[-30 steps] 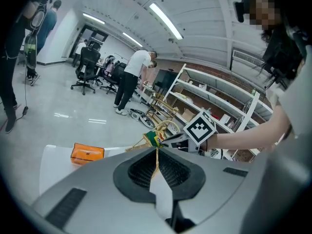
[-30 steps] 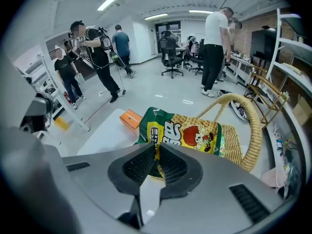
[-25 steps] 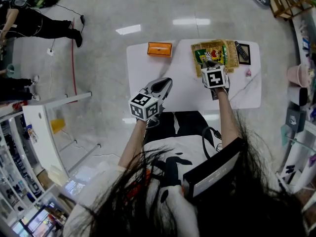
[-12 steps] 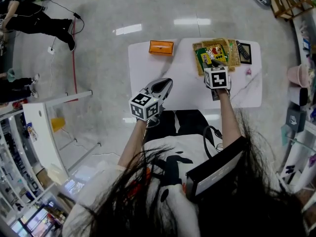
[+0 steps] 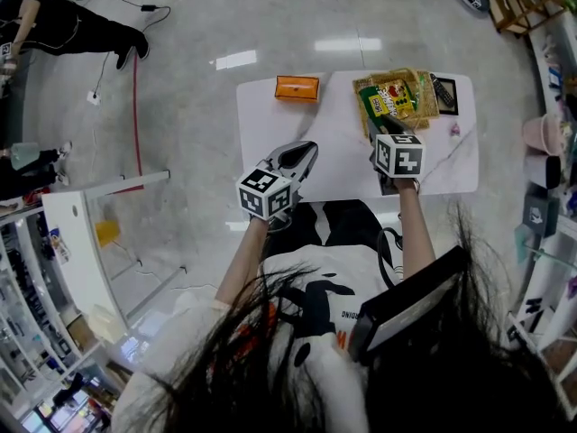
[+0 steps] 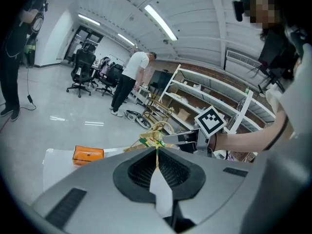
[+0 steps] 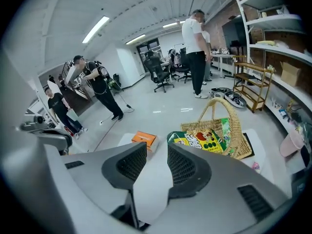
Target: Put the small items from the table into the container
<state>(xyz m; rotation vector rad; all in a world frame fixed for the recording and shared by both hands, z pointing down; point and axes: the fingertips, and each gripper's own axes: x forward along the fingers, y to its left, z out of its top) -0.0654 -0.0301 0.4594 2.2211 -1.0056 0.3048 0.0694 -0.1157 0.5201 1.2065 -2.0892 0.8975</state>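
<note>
On the white table (image 5: 334, 156) stands a wicker basket (image 5: 424, 93) with a green and yellow snack packet (image 5: 389, 97) lying in it. In the right gripper view the basket (image 7: 236, 130) and packet (image 7: 202, 141) lie just beyond the jaws. My right gripper (image 5: 379, 133) hangs open and empty above the table, just short of the basket's near edge. An orange box (image 5: 297, 87) rests at the table's far left, also visible as the orange box (image 7: 145, 139). My left gripper (image 5: 305, 152) hovers shut and empty over the table's near left edge.
A black mat with a dark remote (image 5: 442, 93) lies right of the basket, and a small pink item (image 5: 454, 131) sits near the right edge. People (image 5: 63, 25) stand on the floor at far left. Shelving (image 5: 550, 152) lines the right side.
My right gripper has opened and pulled back from the basket towards me while rising. The snack packet stays in the basket. The left gripper has kept still.
</note>
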